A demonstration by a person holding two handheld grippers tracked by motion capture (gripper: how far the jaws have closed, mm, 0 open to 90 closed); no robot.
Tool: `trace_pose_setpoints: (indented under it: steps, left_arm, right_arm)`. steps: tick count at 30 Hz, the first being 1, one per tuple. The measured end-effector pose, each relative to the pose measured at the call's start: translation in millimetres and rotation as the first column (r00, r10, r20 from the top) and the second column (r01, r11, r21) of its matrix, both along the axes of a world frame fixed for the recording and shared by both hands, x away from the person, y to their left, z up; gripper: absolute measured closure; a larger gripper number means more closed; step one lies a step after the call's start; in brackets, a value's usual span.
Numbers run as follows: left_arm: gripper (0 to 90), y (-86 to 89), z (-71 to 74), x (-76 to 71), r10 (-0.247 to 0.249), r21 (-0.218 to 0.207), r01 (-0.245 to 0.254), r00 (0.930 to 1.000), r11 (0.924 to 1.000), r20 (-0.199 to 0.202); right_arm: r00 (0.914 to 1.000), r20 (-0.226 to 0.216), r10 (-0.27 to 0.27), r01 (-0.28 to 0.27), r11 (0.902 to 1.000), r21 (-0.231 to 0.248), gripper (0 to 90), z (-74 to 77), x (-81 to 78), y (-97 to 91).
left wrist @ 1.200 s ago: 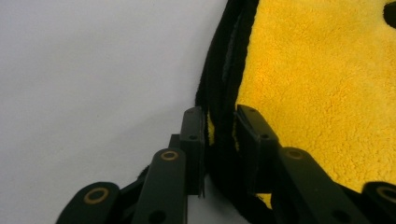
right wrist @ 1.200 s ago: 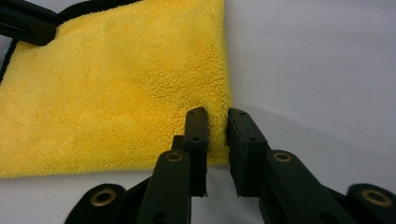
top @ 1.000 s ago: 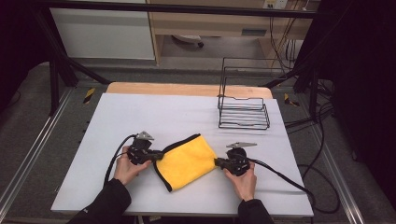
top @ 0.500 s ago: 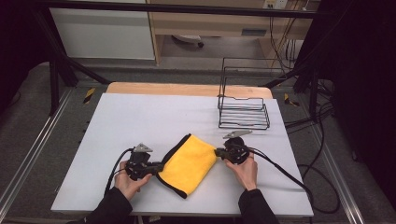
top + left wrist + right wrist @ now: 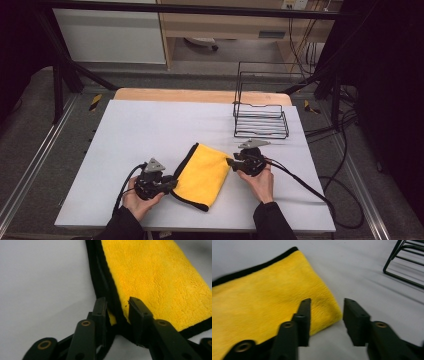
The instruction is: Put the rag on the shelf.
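Note:
A folded yellow cloth (image 5: 202,175) with black trim lies diagonally on the white table (image 5: 165,125). My left gripper (image 5: 172,184) sits at the cloth's near left corner. In the left gripper view its jaws (image 5: 117,302) have just been opening, and the black hem of the cloth (image 5: 155,282) runs loosely between them. My right gripper (image 5: 230,162) is at the cloth's far right corner. Its jaws (image 5: 327,302) have also just been opening and stand apart, with the corner of the cloth (image 5: 269,297) lying below and between them.
A black wire rack (image 5: 261,120) stands at the table's back right, just beyond my right gripper, and its base (image 5: 404,262) shows in the right gripper view. Cables trail from both grippers toward the near edge. Bare table stretches left and behind the cloth.
The left hand came nearer and the right hand moved farther away, swinging the cloth to a steeper diagonal. Both sets of jaws went from shut on the cloth to apart.

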State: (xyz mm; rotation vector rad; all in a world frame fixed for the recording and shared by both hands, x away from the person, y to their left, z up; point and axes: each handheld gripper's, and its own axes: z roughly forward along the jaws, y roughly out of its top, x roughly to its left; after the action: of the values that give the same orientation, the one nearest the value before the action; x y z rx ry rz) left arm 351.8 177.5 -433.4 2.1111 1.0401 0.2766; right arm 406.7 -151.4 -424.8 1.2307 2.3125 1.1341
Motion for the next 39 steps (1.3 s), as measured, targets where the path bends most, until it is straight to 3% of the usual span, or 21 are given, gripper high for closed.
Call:
trace_pose_setpoints:
  steps: [2, 5, 9, 13, 15, 17, 20, 23, 29, 34, 39]
  left_arm:
    - [57.9, 3.4, 4.1, 1.0, -0.001, -0.006, 0.001, 0.9994, 1.0, 0.033]
    - [49.1, 11.1, 7.2, 3.3, -0.005, -0.008, 0.005, 0.9979, 1.0, 0.065]
    - [37.7, 23.9, 6.2, 8.7, 0.0, -0.042, 0.002, 0.9986, 0.9991, 0.052]
    - [27.5, 36.8, 5.3, 13.1, 0.013, -0.044, -0.01, 0.9982, 0.999, 0.059]
    - [22.7, 43.1, 4.9, 15.2, 0.021, -0.048, -0.018, 0.9983, 0.9987, 0.055]
    - [17.3, 47.9, 4.9, 16.9, 0.033, -0.055, -0.03, 0.9981, 0.998, 0.053]
    - [15.7, 51.8, 5.3, 17.8, 0.041, -0.06, -0.037, 0.9976, 0.9975, 0.056]
    - [14.5, 54.3, 5.2, 18.8, 0.048, -0.062, -0.045, 0.9972, 0.9971, 0.057]
    - [14.6, 55.5, 4.4, 19.9, 0.057, -0.066, -0.054, 0.9973, 0.9964, 0.046]
    - [14.6, 55.9, 5.3, 19.1, 0.056, -0.078, -0.053, 0.9975, 0.9956, 0.043]
    - [14.7, 55.4, 6.7, 17.9, 0.051, -0.09, -0.048, 0.9978, 0.9948, 0.042]
  right_arm:
    - [1.0, -0.007, 0.007, -0.007, 0.9999, 0.01, 43.2, 2.6, -15.8, 0.9]
    - [0.9987, -0.033, 0.039, -0.037, 0.9979, 0.053, 38.4, 0.9, -36.5, 4.0]
    - [0.9967, -0.064, 0.05, -0.044, 0.9948, 0.092, 36.2, -5.6, -57.7, 10.6]
    - [0.994, -0.092, 0.059, -0.049, 0.9928, 0.11, 37.5, -14.3, -68.3, 18.7]
    - [0.9933, -0.096, 0.065, -0.053, 0.9917, 0.117, 40.1, -17.7, -73.7, 23.4]
    - [0.9924, -0.096, 0.078, -0.069, 0.9933, 0.093, 45.1, -22.2, -79.9, 33.5]
    - [0.9925, -0.094, 0.078, -0.072, 0.9947, 0.074, 50.3, -24.5, -83.2, 38.8]
    - [0.9914, -0.118, 0.056, -0.046, 0.9951, 0.087, 59.4, -30.1, -87.0, 44.3]
    - [0.9869, -0.16, 0.022, -0.005, 0.9948, 0.102, 86.9, -30.3, -89.3, 46.7]
    - [0.9831, -0.181, 0.029, -0.01, 0.9941, 0.108, 88.8, -25.5, -86.4, 43.6]
    - [0.9818, -0.188, 0.031, -0.013, 0.9951, 0.098, 88.9, -12.6, -81.3, 23.1]
